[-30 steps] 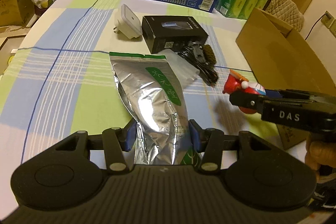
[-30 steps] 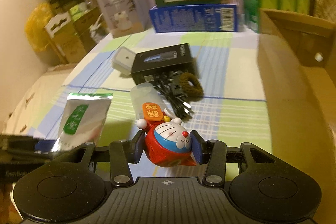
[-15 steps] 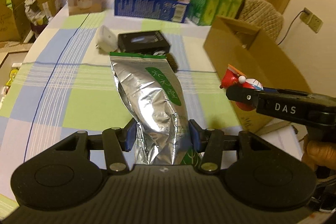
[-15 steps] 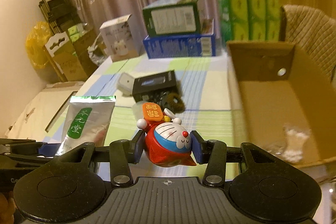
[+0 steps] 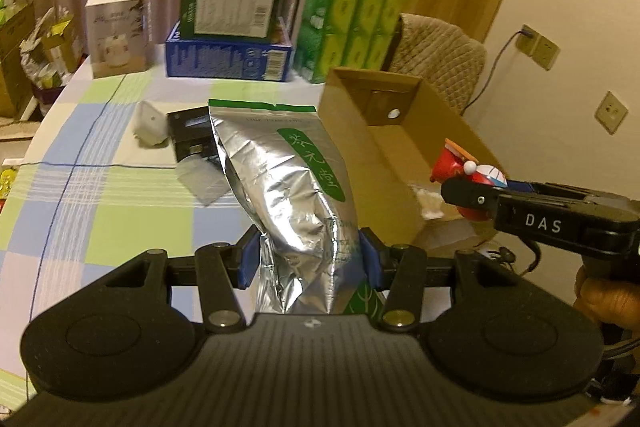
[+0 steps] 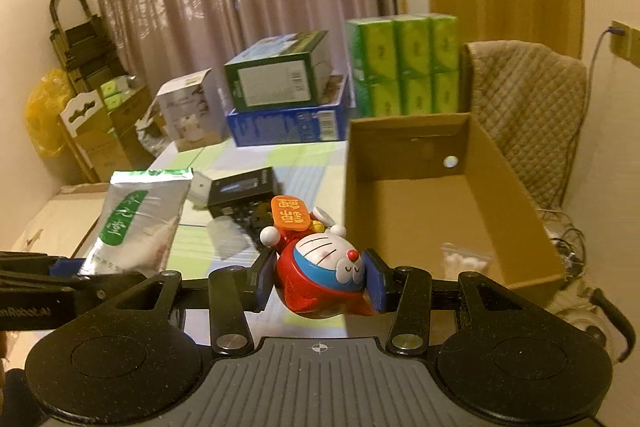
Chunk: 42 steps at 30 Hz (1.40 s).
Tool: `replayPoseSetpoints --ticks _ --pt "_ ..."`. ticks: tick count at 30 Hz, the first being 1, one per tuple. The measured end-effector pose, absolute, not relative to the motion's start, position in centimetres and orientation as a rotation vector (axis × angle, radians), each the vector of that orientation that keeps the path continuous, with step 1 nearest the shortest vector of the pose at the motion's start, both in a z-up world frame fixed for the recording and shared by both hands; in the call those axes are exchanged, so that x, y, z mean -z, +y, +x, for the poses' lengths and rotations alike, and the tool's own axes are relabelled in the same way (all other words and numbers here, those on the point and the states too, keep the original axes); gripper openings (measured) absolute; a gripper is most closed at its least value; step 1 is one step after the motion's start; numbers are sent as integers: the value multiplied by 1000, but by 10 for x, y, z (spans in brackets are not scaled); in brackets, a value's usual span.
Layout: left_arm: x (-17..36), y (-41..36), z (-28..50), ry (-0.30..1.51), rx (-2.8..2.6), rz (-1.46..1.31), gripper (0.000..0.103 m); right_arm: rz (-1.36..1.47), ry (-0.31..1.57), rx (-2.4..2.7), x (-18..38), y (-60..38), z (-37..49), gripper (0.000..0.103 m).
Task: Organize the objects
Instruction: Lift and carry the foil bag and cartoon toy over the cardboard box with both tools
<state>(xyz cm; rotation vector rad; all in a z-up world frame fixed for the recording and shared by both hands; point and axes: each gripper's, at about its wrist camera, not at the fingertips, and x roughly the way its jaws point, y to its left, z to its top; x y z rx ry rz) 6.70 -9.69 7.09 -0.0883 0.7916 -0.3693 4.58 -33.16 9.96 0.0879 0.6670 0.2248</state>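
My left gripper (image 5: 310, 261) is shut on a silver foil pouch (image 5: 288, 183) with a green label, held up above the checked tablecloth (image 5: 120, 211). The same pouch (image 6: 136, 223) shows at the left of the right wrist view. My right gripper (image 6: 320, 283) is shut on a red and blue cartoon cat toy (image 6: 320, 275) with an orange sign on its head. That toy (image 5: 466, 173) and the right gripper (image 5: 472, 193) appear at the right in the left wrist view, beside an open cardboard box (image 5: 400, 143). The box (image 6: 436, 207) holds a small clear bag (image 6: 464, 261).
On the table lie a black box (image 6: 244, 189), a white adapter (image 5: 148, 123), a clear plastic piece (image 5: 202, 181) and dark cables. Blue and green cartons (image 5: 228, 35), a white carton (image 5: 116, 31) and green tissue packs (image 5: 352, 27) line the far edge. A padded chair (image 6: 524, 107) stands behind.
Both grippers have risen with their loads and drawn back from the table; the cardboard box's inside has come into view. Neither grip has changed.
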Motion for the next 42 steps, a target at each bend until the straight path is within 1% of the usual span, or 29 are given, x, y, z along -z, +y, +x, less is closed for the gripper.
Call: replayPoseSetpoints --ticks 10,26,33,42 --pt "-94 -127 61 764 425 -77 46 122 658 -153 -109 -375 36 43" --pt "-95 -185 76 792 499 -61 46 113 659 -114 -111 -420 52 43" --pt "-90 -205 96 805 515 -46 46 109 680 -99 -101 -442 73 43" --pt "-82 -246 146 814 546 -13 46 95 711 -91 -84 -460 116 43"
